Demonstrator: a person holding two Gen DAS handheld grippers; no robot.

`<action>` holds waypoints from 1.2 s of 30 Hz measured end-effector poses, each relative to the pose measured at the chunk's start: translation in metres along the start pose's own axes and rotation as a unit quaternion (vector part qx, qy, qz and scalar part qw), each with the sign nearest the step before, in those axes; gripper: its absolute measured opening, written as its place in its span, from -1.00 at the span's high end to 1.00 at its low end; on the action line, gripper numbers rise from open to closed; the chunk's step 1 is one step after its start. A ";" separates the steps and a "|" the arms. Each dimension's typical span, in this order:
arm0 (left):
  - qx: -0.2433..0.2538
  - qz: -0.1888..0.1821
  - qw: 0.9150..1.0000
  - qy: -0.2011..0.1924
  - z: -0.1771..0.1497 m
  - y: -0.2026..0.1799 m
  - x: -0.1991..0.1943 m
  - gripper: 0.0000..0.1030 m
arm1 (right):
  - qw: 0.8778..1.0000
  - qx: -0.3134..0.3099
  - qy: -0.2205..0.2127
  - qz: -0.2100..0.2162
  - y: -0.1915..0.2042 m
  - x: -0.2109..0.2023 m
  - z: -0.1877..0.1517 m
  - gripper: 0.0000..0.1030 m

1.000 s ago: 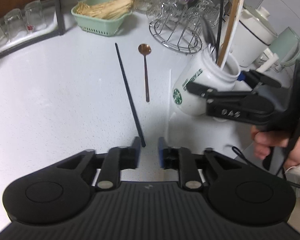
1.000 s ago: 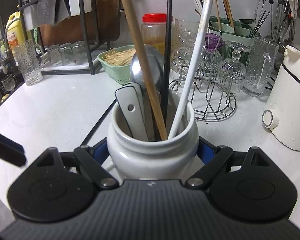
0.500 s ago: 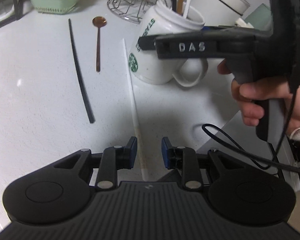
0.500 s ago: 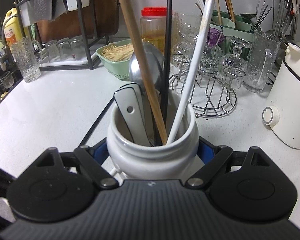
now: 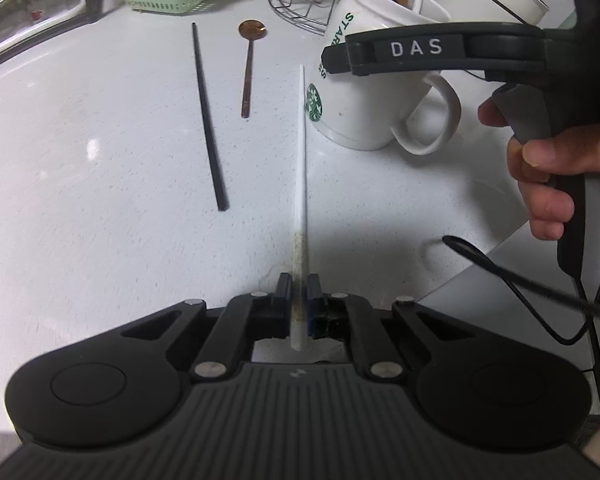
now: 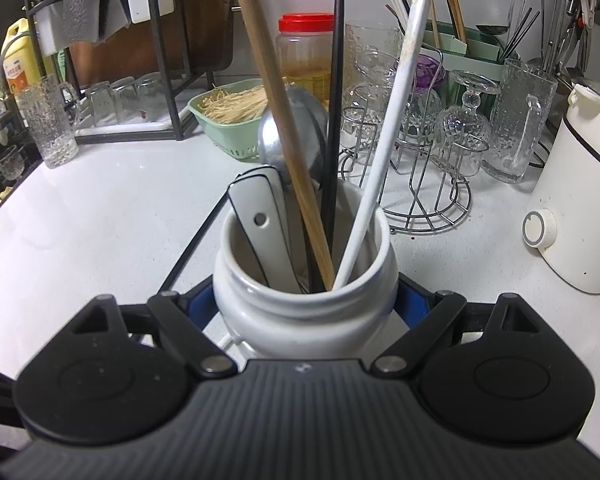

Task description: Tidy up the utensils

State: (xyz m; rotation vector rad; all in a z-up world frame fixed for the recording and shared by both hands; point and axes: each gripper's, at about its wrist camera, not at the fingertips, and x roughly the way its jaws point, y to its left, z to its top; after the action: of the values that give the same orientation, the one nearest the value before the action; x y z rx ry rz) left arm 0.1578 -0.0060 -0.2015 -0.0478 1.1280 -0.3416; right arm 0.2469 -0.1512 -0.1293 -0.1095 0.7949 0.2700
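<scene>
The left tongs point(image 5: 299, 292) are closing on the thick end of a long white chopstick point(image 5: 301, 168), which sits between the two pads and appears pinched there; its thin tip reaches away over the white speckled tabletop point(image 5: 100, 168) to just beside the mug. Left of it on the tabletop lie a slim black chopstick point(image 5: 209, 120) and a small copper-coloured spoon point(image 5: 249, 68) with its bowl at the far end, the two apart from each other and from the white one.

The right tongs point(image 6: 306, 300) are clamped around the body of a white ceramic Starbucks mug point(image 5: 356, 112), blue pads against either side below its rim. In the left wrist view the mug leans, its handle toward the person's hand point(image 5: 548, 176), which grips the handle of the right tool.

Standing inside the mug are a tall wooden chopstick point(image 6: 276, 112), a black chopstick point(image 6: 334, 120), a second white chopstick point(image 6: 384, 152), a flat white-handled utensil point(image 6: 260, 224) and a metal ladle bowl point(image 6: 296, 136).

Behind on the tabletop are a pale green plastic basket of thin wooden sticks point(image 6: 228, 128), a wire rack holding glasses point(image 6: 424, 184), a red-lidded clear jar point(image 6: 306, 56), a textured glass pitcher point(image 6: 520, 120) and a white electric cooker point(image 6: 580, 208).
</scene>
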 end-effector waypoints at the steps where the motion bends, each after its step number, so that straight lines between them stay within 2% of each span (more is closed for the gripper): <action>1: -0.006 0.000 1.000 0.000 -0.002 -0.001 -0.002 0.85 | 1.000 -0.001 -0.001 0.001 0.000 0.000 0.000 -0.76; 5: -0.029 0.007 1.000 0.002 -0.019 -0.005 -0.016 0.85 | 1.000 -0.007 -0.003 0.006 -0.001 0.000 -0.001 -0.76; 9: -0.074 0.007 0.997 0.004 -0.035 -0.002 -0.021 0.85 | 1.000 -0.012 -0.006 0.010 -0.001 0.000 -0.001 -0.76; 13: -0.115 -0.004 0.993 0.005 -0.045 0.004 -0.021 0.85 | 1.000 -0.015 -0.008 0.013 -0.002 -0.001 -0.001 -0.76; 17: -0.131 -0.011 0.991 0.003 -0.051 0.002 -0.027 0.83 | 1.000 -0.021 -0.006 0.018 -0.002 0.000 0.000 -0.76; 18: -0.132 -0.008 0.991 0.003 -0.053 0.001 -0.028 0.80 | 1.000 -0.022 -0.006 0.019 -0.002 0.000 0.000 -0.76; 21: -0.140 -0.004 0.990 0.004 -0.057 0.000 -0.027 0.43 | 1.000 -0.023 -0.006 0.020 -0.002 0.000 0.000 -0.76; 24: -0.141 -0.002 0.990 0.000 -0.060 0.000 -0.024 0.40 | 1.000 -0.023 -0.006 0.020 -0.002 0.000 0.000 -0.76; 29: -0.141 0.009 0.990 -0.001 -0.062 -0.001 -0.015 0.41 | 0.999 -0.024 -0.007 0.021 -0.003 0.000 0.000 -0.76; 32: -0.146 0.006 0.989 0.000 -0.062 0.000 -0.009 0.48 | 0.999 -0.024 -0.007 0.021 -0.003 0.000 -0.001 -0.76; 34: -0.144 0.005 0.990 -0.004 -0.062 0.000 -0.011 0.77 | 0.999 -0.025 -0.007 0.021 -0.003 0.000 -0.001 -0.76; 36: -0.134 0.009 0.991 -0.004 -0.060 -0.002 -0.013 0.84 | 0.999 -0.024 -0.007 0.021 -0.003 0.000 -0.001 -0.76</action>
State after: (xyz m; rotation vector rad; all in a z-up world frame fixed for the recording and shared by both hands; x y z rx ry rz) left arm 0.0993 0.0038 -0.2155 -0.2751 1.1603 -0.1720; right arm 0.2473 -0.1540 -0.1298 -0.1364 0.7769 0.3297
